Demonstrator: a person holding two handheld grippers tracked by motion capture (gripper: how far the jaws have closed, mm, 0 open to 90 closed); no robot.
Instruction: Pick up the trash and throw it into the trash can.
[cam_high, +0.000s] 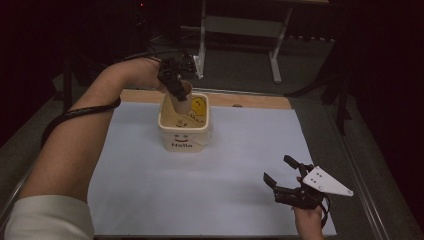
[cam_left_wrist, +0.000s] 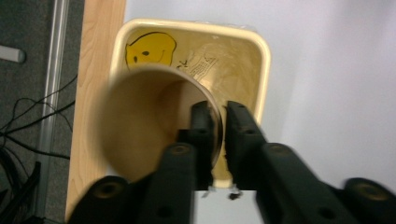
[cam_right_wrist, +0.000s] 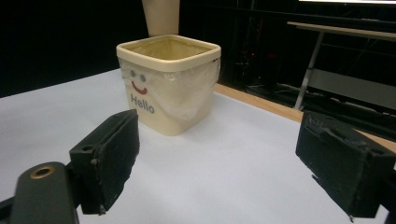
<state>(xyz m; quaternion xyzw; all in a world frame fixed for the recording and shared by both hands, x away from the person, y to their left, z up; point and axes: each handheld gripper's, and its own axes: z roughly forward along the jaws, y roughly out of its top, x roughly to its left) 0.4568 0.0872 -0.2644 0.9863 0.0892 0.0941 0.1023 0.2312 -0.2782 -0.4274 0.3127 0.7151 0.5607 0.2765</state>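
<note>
Left gripper (cam_left_wrist: 215, 121) pinching rim of paper cup (cam_left_wrist: 149, 121), directly above cream "Hello" bin (cam_left_wrist: 261, 60). Right gripper (cam_right_wrist: 219, 158) spread wide, empty, bin well ahead on white mat (cam_right_wrist: 243, 158).

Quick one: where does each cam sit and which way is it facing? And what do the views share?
High view: above the person's side, looking forward and down at the table; both forearms, the left claw holding a paper cup over the bin, the right claw.
Left gripper view: on the left claw, looking down into the bin; jaws pinch the cup's wall.
Right gripper view: on the right claw, low, facing level at the bin; open jaws.
Shared: bin and cup in all three.
</note>
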